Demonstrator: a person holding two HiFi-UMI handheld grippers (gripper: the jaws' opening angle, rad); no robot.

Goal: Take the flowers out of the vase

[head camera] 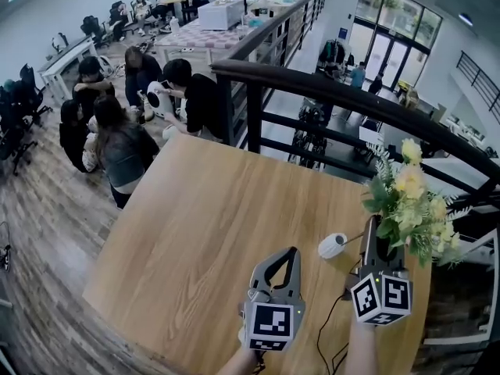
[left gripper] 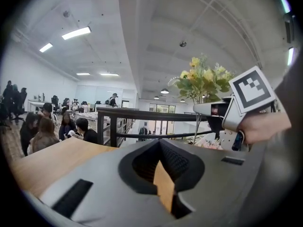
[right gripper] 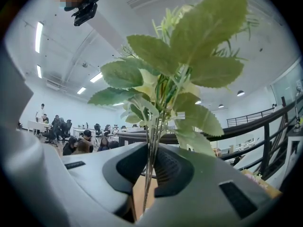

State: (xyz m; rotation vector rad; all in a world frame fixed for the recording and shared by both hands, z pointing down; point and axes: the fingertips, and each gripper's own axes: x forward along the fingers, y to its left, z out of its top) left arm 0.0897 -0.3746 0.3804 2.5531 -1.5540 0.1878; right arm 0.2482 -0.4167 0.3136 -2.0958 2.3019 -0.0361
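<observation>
A bunch of yellow and white artificial flowers [head camera: 408, 201] with green leaves hangs in the air over the table's right edge. My right gripper [head camera: 373, 223] is shut on its thin green stems [right gripper: 149, 171], which run up between the pads into broad leaves [right gripper: 189, 65]. The left gripper view shows the same bunch [left gripper: 203, 81] above the right gripper [left gripper: 208, 109]. My left gripper [head camera: 293, 251] is shut with nothing in it, raised above the wooden table [head camera: 195, 241], left of the right one. A small white object [head camera: 332, 245] lies on the table between them; I cannot tell whether it is the vase.
A black cable [head camera: 328, 319] runs across the table near its front edge. A black railing [head camera: 312, 92] runs behind the table, with a drop to a lower floor beyond. Several people [head camera: 117, 123] sit on the floor at the left.
</observation>
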